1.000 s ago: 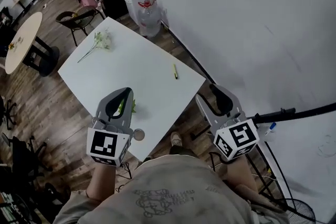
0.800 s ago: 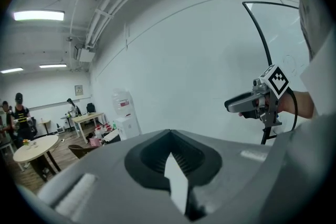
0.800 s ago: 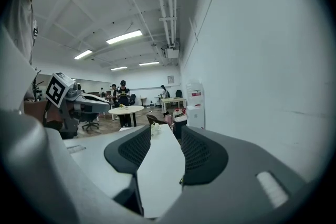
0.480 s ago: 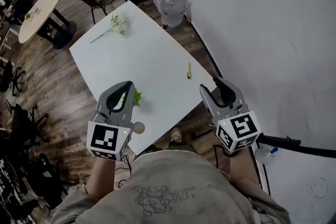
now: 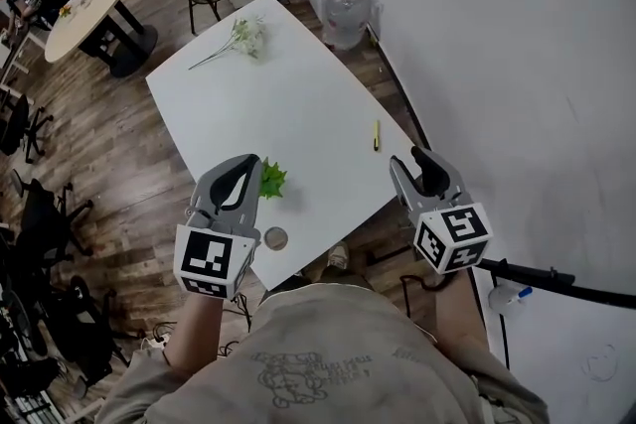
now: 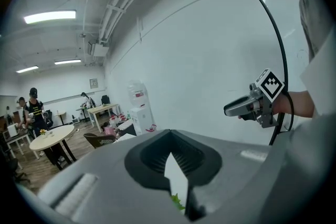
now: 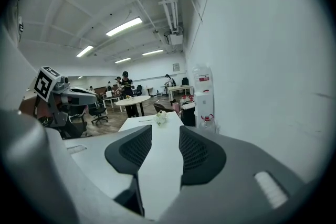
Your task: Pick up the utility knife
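Reading print is hard: the red label on the dispenser (image 7: pixel 202 93) beyond the surface's (image 5: pixel 288 104) far end is too small to make out; each cube (image 5: pixel 212 260) shows only black-and-white square markers. The knife (image 5: pixel 376 135) is a slim yellow stick with a darker end; it lies flat on the surface close to its right edge, untouched; the right tongs (image 5: pixel 415 157) hang just off that edge, spread with only the surface seen between them, having just been closing a little; the left tongs (image 5: pixel 253 162) hover over the surface's near part, tips pressed together on nothing; a green sprig (image 5: pixel 271 180) lies on the surface just beside them.
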{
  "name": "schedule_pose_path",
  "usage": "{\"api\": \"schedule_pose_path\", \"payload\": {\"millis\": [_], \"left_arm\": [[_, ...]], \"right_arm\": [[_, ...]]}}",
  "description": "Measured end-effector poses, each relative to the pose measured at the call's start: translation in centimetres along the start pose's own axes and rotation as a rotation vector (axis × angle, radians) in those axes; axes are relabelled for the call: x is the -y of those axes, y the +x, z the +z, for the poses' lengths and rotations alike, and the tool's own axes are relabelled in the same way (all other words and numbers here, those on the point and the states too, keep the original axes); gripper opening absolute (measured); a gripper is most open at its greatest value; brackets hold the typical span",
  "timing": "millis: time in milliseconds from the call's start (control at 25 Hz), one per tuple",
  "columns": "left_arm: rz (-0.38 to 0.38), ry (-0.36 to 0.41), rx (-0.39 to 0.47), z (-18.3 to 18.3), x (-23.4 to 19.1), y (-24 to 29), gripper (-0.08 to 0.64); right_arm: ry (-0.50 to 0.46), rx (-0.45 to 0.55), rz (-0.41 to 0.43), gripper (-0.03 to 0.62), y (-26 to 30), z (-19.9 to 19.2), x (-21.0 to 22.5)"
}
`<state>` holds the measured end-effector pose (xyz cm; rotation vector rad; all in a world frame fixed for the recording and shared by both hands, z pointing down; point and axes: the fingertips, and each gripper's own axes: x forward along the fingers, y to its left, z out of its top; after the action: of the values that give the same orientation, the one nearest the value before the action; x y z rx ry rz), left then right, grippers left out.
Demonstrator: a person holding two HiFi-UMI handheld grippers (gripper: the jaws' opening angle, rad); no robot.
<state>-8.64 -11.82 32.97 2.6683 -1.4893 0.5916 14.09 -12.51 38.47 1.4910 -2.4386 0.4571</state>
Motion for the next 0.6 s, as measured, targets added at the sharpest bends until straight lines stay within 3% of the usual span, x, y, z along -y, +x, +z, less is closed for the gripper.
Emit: {"api": "schedule_pose_path", "payload": {"millis": [600], "left_arm": [[0.008,-0.05,-0.099,-4.6,-2.6,2.4,0.0]], "right_arm": [[-0.002,-0.179,-0.064,0.181,8.9,-7.3,4.7]]}}
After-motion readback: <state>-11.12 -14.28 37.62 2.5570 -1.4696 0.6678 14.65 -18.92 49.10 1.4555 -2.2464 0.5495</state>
